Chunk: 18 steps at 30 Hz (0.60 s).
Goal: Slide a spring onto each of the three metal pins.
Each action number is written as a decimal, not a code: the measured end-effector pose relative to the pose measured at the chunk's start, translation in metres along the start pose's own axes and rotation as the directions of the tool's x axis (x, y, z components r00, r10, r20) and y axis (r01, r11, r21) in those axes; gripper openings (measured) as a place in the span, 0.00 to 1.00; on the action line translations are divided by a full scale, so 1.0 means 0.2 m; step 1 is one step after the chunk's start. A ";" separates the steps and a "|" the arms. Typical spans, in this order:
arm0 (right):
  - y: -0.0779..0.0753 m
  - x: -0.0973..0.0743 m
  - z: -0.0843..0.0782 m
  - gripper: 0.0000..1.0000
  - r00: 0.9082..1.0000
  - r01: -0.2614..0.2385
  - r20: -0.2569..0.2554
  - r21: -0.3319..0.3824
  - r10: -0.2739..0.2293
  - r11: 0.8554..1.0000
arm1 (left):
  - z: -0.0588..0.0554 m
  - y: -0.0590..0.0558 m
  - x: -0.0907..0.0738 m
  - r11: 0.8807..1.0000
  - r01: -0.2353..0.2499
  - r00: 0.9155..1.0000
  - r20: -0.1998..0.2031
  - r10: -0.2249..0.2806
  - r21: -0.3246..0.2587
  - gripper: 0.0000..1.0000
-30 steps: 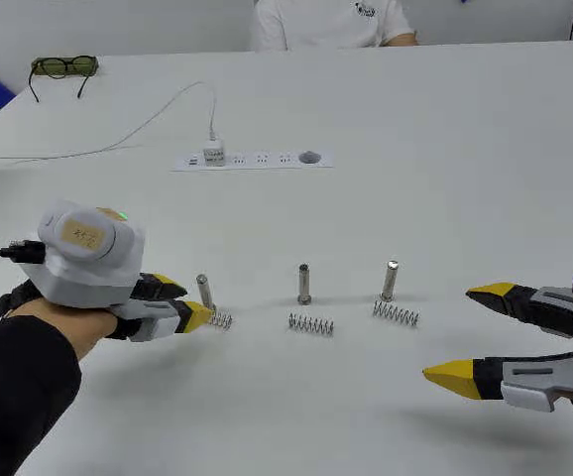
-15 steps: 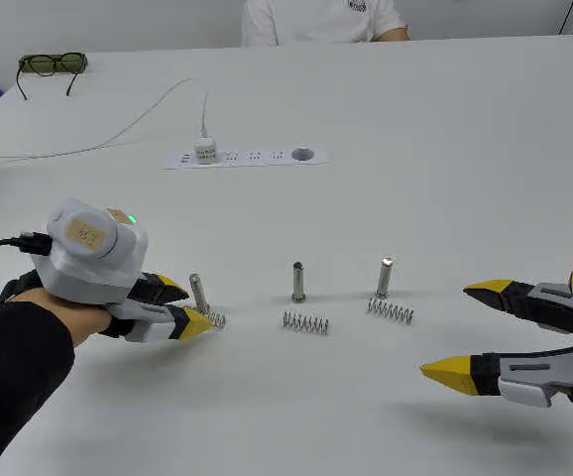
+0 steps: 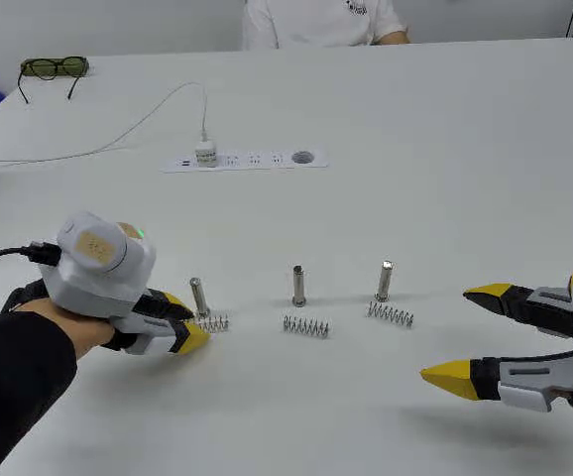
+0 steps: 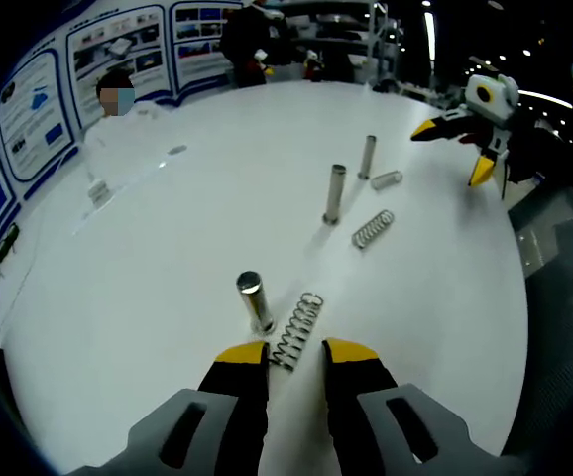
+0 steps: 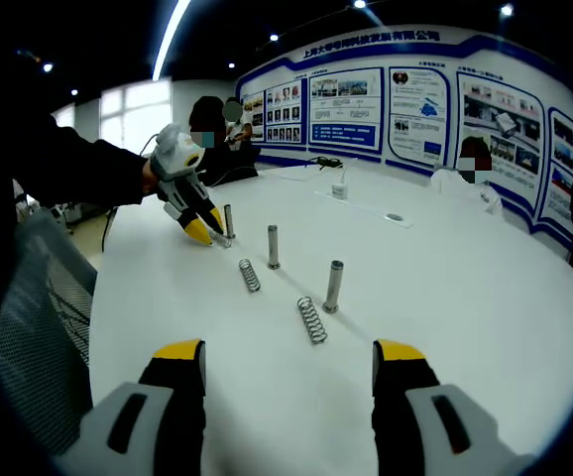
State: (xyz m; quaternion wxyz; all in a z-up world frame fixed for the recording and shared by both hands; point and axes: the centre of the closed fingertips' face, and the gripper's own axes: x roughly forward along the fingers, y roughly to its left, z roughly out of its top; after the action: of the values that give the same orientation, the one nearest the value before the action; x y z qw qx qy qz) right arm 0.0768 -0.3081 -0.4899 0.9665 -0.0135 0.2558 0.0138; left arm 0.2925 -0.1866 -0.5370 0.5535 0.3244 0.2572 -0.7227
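**Head view:** Your left gripper (image 3: 189, 319) sits low on the white table (image 3: 445, 178). Its yellow tips are just beside the left spring (image 3: 213, 323), which lies at the foot of the upright left pin (image 3: 199, 296). The middle spring (image 3: 306, 325) and right spring (image 3: 390, 314) lie flat in front of the middle pin (image 3: 298, 286) and right pin (image 3: 384, 281). None of the three pins wears a spring yet. Your right gripper (image 3: 455, 333) hovers well apart to the right, jaws spread wide and empty.

**Left gripper view:** The jaws stand a little parted, with the near end of the left spring (image 4: 296, 329) lying in the gap and no pinch made. The left pin (image 4: 254, 300) rises just beside the coil. Close gently across the coils a few turns in from the end, since a hard squeeze would likely flatten or flick so light a spring. Leave the far end free so its bore can meet the pin's top. Mind the tip nearest the pin, because a nudge could topple it.

**Right gripper view:** The jaws are wide apart with nothing between them, facing the right spring (image 5: 311, 319) and right pin (image 5: 334, 286). The left gripper (image 5: 207, 226) works at the far end of the row. Hold this hand off, ready to steady the pin if it rocks.
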 end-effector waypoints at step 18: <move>0.01 0.00 0.02 0.69 1.000 -0.002 0.008 -0.007 0.002 1.000 | 0.00 -0.03 -0.02 1.000 -0.018 1.000 -0.011 0.018 0.009 0.11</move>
State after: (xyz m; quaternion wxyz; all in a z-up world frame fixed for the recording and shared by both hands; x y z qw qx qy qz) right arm 0.0775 -0.3066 -0.4869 0.9675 -0.0167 0.2518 0.0157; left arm 0.2877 -0.1824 -0.5334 0.5571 0.3331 0.2540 -0.7170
